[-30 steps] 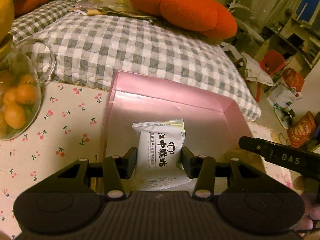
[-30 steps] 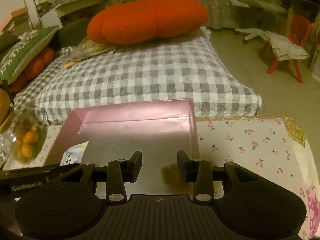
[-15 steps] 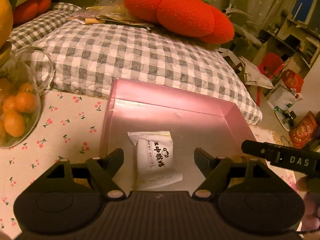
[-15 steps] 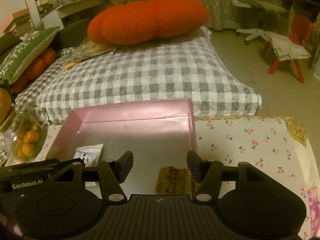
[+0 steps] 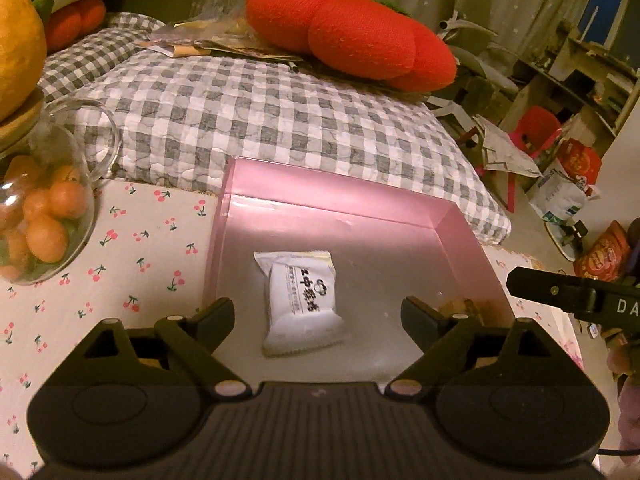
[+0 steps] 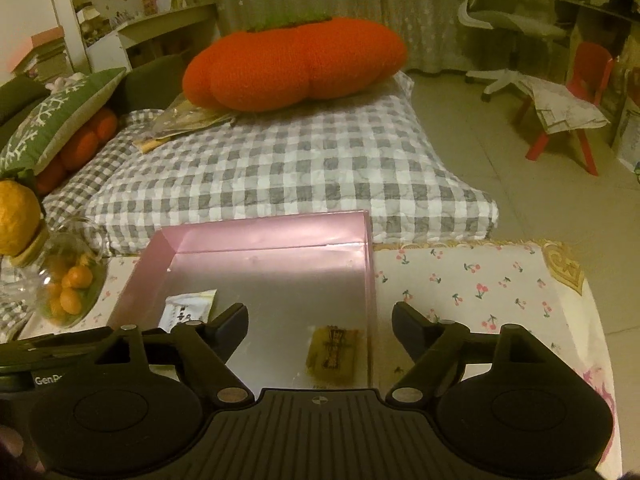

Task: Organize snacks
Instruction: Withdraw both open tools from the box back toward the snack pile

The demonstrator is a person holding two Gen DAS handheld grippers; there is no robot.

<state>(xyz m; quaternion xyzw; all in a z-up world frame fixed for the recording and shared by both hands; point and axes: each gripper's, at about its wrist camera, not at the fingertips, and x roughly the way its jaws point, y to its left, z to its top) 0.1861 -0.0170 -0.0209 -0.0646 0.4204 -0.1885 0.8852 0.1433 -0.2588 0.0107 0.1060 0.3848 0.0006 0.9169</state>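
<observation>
A pink box (image 5: 340, 200) with a silvery floor sits on the cherry-print tablecloth. A white snack packet (image 5: 302, 302) with black writing lies flat in it, on its left side. My left gripper (image 5: 318, 314) is open and empty, just above and behind the packet. A small brown snack packet (image 6: 334, 350) lies in the box's near right corner; it partly shows in the left wrist view (image 5: 460, 306). My right gripper (image 6: 320, 320) is open and empty above it. The white packet also shows in the right wrist view (image 6: 188, 308), as does the box (image 6: 272, 232).
A glass jar of small oranges (image 5: 44, 216) stands on the tablecloth (image 5: 148, 248) left of the box. A grey checked cushion (image 5: 260, 120) with an orange pumpkin pillow (image 5: 352, 36) lies behind the table. The tablecloth's right part (image 6: 480, 284) is bare.
My left gripper opened, let go of the white packet and drew back; the packet now lies in the box. My right gripper opened wide and left the brown packet in the box.
</observation>
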